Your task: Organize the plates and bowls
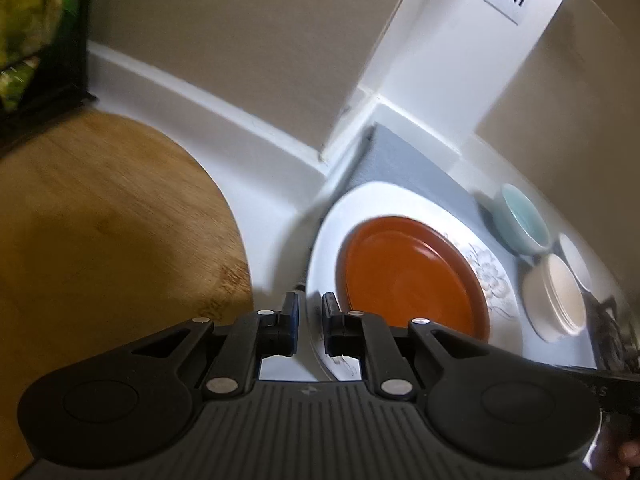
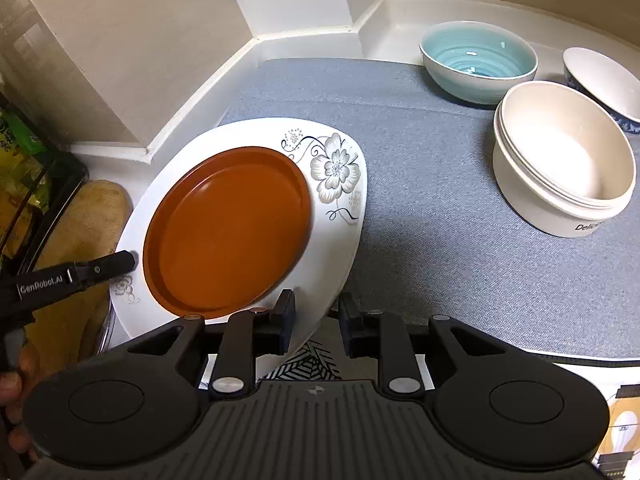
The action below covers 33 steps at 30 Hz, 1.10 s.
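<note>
A white square plate with a flower print (image 2: 336, 236) carries a smaller orange plate (image 2: 228, 232), and it stands tilted over the left end of the grey mat (image 2: 420, 220). My right gripper (image 2: 318, 320) is shut on the white plate's near rim, one finger above it and one below. In the left wrist view my left gripper (image 1: 311, 320) is shut on the white plate's (image 1: 332, 216) left rim, beside the orange plate (image 1: 412, 276). The right wrist view shows the left gripper (image 2: 128, 260) at that same rim.
On the mat's right side sit a teal bowl (image 2: 478, 60), a stack of cream bowls (image 2: 560, 152) and a white bowl with a blue outside (image 2: 604, 80). A wooden board (image 1: 100, 220) and a black rack (image 1: 40, 40) are at the left. A white wall corner (image 1: 440, 60) juts out behind.
</note>
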Motion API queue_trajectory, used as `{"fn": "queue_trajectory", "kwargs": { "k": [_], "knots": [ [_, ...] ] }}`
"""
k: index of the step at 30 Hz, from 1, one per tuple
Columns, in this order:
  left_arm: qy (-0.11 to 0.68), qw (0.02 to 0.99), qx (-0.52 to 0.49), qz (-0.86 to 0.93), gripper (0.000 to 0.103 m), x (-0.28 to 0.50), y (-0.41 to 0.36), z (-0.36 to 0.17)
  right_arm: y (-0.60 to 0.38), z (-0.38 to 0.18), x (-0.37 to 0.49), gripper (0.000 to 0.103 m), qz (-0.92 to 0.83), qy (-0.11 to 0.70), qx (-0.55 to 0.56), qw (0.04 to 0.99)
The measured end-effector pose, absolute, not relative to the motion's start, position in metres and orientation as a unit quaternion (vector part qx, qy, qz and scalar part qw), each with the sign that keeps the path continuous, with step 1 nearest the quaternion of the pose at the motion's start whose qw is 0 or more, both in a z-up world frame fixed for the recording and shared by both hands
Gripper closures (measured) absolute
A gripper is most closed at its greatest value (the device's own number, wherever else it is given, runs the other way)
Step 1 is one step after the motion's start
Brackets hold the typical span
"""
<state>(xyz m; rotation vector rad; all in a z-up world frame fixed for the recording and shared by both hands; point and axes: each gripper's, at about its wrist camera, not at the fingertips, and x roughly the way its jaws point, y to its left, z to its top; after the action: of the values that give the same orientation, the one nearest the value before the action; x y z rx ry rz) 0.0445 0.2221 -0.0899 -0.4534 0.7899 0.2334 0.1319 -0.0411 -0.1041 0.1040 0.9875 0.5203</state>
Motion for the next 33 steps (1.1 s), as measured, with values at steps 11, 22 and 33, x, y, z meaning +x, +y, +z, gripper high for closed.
{"fn": "queue_trajectory", "kwargs": {
  "k": [11,22,33],
  "knots": [
    [0.346,0.912,-0.167,0.142,0.080,0.037,0.137,-0.038,-0.146,-0.071,0.107,0.066,0.230,0.385,0.055,0.892],
    [0.365,0.919,-0.150,0.018,0.047,0.118,0.008,-0.039,-0.263,-0.087,0.097,0.065,0.191,0.384,0.112,0.896],
    [0.437,0.862,-0.253,0.035,0.032,0.198,-0.028,-0.082,-0.299,-0.099,0.084,0.065,0.198,0.398,0.114,0.888]
  ]
}}
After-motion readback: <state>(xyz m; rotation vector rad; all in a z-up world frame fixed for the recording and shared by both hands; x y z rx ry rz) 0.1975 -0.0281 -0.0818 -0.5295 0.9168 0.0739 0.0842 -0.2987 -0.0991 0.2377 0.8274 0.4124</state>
